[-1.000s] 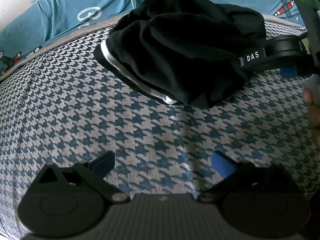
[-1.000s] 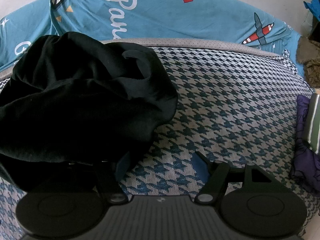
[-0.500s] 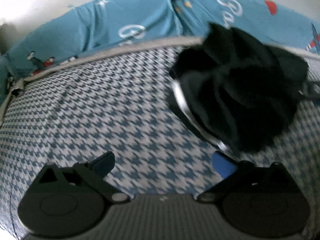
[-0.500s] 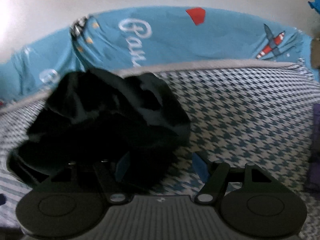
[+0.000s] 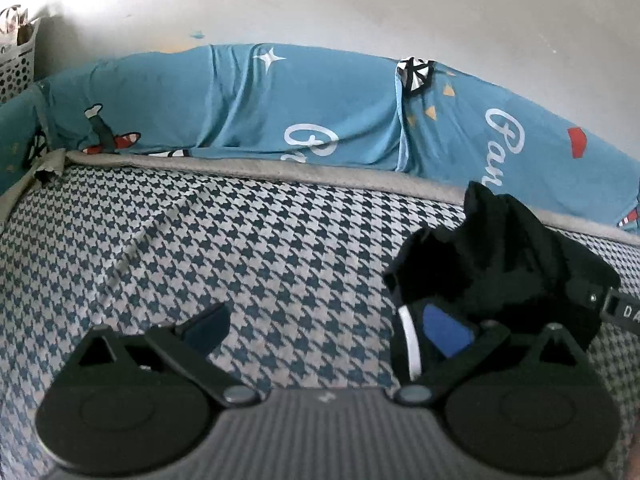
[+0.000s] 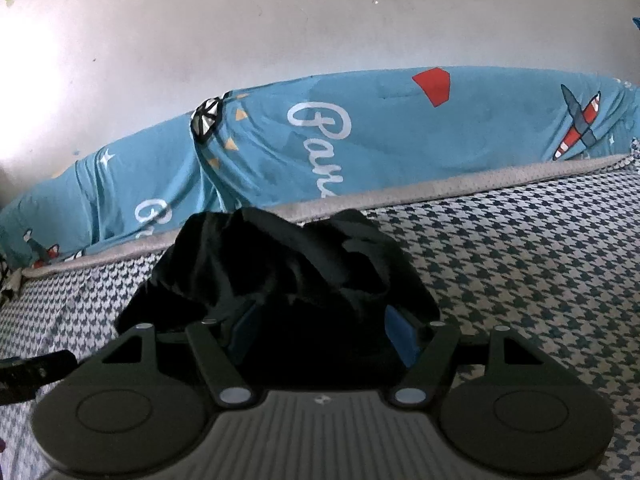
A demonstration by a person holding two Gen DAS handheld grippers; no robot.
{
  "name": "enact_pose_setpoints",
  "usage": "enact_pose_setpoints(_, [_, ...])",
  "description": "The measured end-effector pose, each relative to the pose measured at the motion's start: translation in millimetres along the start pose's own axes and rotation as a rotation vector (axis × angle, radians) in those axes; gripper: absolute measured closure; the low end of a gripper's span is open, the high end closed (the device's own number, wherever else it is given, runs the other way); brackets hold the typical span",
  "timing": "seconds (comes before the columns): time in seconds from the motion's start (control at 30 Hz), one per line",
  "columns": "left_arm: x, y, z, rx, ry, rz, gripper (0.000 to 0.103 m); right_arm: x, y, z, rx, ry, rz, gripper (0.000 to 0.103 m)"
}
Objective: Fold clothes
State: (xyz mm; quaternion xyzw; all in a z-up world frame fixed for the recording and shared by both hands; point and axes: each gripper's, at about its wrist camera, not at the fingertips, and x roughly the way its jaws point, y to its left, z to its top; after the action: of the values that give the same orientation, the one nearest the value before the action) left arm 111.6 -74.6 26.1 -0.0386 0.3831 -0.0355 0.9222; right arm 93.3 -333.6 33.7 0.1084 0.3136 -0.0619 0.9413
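A black garment (image 6: 288, 264) with a white stripe (image 5: 410, 340) along one edge lies bunched on the houndstooth bed cover (image 5: 240, 264). My right gripper (image 6: 322, 332) points into the bunch. Its jaws stand wide, and dark cloth fills the gap between the blue pads (image 6: 400, 338) and lies over the left finger. In the left wrist view the right gripper (image 5: 612, 308) shows at the right edge, half buried in the garment. My left gripper (image 5: 326, 330) is open above the bed with nothing between its fingers. Its right pad (image 5: 444, 332) sits in front of the garment's striped edge.
A teal printed sheet (image 6: 400, 148) covers a raised bolster along the back of the bed, below a pale wall. A grey piping edge (image 5: 280, 168) runs along the cover. A white perforated basket (image 5: 16, 60) stands at the far left.
The garment went from spread wide to a tight raised bunch. Both views tilted up, so the wall now shows. In the left view the garment shifted from centre top to lower right.
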Motion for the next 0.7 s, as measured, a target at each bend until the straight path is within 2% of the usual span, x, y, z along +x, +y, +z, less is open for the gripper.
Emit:
enact_pose_setpoints(0.13, [19, 0, -3, 0.01, 0.029, 0.037, 0.0, 12, 1, -4, 0.006, 0.029, -0.014, 0.035])
enact_pose_setpoints(0.37, [39, -2, -17, 0.041, 0.108, 0.088, 0.0, 33, -3, -24, -0.015, 0.216, -0.006, 0.034])
enact_pose_setpoints(0.53, [46, -8, -29, 0.08, 0.149, 0.095, 0.0, 35, -8, -36, -0.036, 0.289, 0.008, 0.029])
enact_pose_setpoints(0.7, [55, -16, -41, 0.133, 0.193, 0.113, 0.0, 39, -28, -47, 0.067, 0.376, 0.055, 0.027])
